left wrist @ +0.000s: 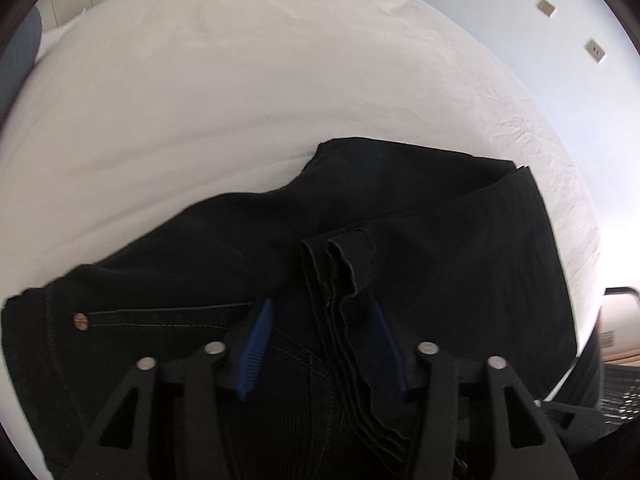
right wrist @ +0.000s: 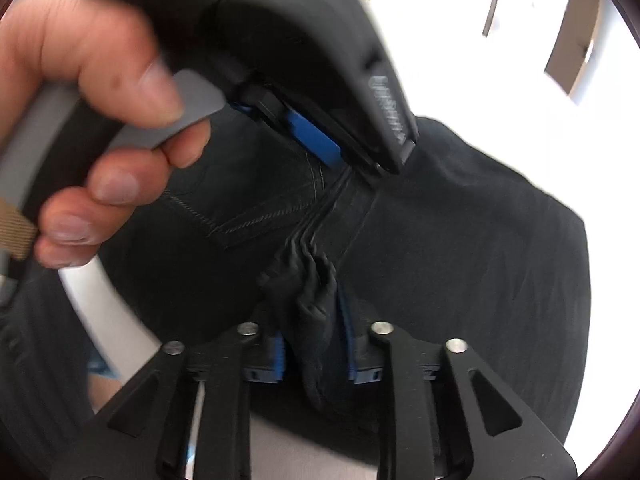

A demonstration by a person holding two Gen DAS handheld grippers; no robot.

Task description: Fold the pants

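Bed sheet (left wrist: 248, 92): white, wrinkled, fills upper part of left wrist view; bears the pants.
Pillow (left wrist: 20, 52): grey-blue, far left edge, on sheet.
Rivet (left wrist: 81, 321): copper, low left on pants, at end of a stitched pocket seam.
Pants (left wrist: 440, 240): black denim, lying folded on sheet, spread across lower half of left view; folded edge top right.
Leg hems (left wrist: 340, 264): stacked raw edges, several layers, running down centre of pants btw the blue pads.
L gripper (left wrist: 322, 344): jaws spread wide, pointing steeply down at pants; hem stack sits btw pads, left pad clear of cloth, right pad partly hidden behind hem layers, no squeeze seen.
Wall plates (left wrist: 546, 7): two small ones on pale wall, upper right.
Hand (right wrist: 92, 120): left side of right wrist view, fingers wrapped round grey-black handle of L gripper; blurred.
Strap (right wrist: 20, 232): tan webbing at left edge by the hand.
L gripper body, right view: black housing top centre, blue pad visible, tip down at the seam on pants.
Back pocket (right wrist: 248, 204): light stitching, centre left of pants, just below L gripper tip.
R gripper (right wrist: 316, 336): jaws partly apart, bunched fold of black cloth standing btw blue pads; cloth reaches both pads, firm pinch or loose: can't tell.
Pants, right view: cover centre and right, white sheet beyond.
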